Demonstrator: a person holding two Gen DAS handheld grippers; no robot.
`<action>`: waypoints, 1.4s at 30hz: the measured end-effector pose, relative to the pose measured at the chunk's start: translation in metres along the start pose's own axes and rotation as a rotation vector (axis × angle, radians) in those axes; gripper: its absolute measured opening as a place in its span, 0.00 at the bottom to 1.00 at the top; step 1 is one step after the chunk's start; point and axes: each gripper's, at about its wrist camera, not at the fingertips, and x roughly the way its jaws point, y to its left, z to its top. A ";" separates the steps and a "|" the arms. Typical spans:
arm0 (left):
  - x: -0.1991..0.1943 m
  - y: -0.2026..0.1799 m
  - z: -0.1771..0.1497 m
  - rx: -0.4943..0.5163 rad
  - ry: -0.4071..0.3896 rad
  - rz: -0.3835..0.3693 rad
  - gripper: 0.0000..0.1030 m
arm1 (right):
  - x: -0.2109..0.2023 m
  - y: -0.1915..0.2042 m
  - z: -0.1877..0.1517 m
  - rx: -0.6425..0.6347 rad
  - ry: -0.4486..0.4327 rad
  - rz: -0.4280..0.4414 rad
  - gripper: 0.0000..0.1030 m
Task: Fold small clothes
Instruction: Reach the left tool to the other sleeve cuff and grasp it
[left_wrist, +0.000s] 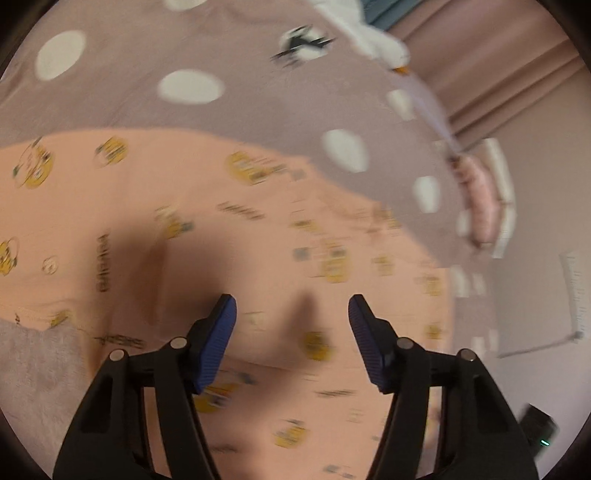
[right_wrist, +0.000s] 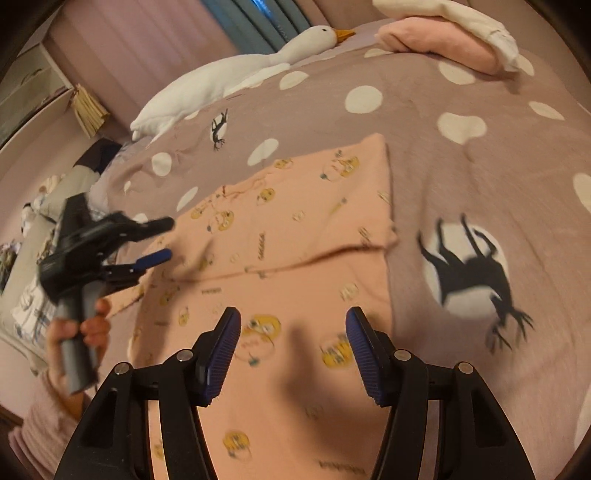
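Note:
A peach garment (right_wrist: 295, 236) with small yellow cartoon prints lies flat on the bed, one part folded over along a crease across its middle. It fills the blurred left wrist view (left_wrist: 184, 229). My left gripper (left_wrist: 291, 314) is open and empty just above the cloth; it also shows in the right wrist view (right_wrist: 168, 238) at the garment's left edge, held by a hand. My right gripper (right_wrist: 293, 325) is open and empty over the garment's near part.
The bed cover (right_wrist: 461, 166) is mauve with white dots and black animal prints. A white goose plush (right_wrist: 229, 74) lies at the back left. A pink folded blanket (right_wrist: 436, 44) and white bedding sit at the back right. Clutter lies beside the bed at left.

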 end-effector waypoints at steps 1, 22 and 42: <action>0.005 0.006 -0.002 -0.008 0.004 0.016 0.42 | -0.001 -0.001 -0.002 -0.002 0.002 -0.009 0.58; -0.165 0.173 -0.048 -0.311 -0.272 0.044 0.77 | -0.004 0.035 -0.031 -0.001 0.036 0.056 0.58; -0.203 0.331 -0.018 -0.735 -0.475 -0.117 0.77 | 0.010 0.061 -0.033 -0.056 0.071 -0.020 0.58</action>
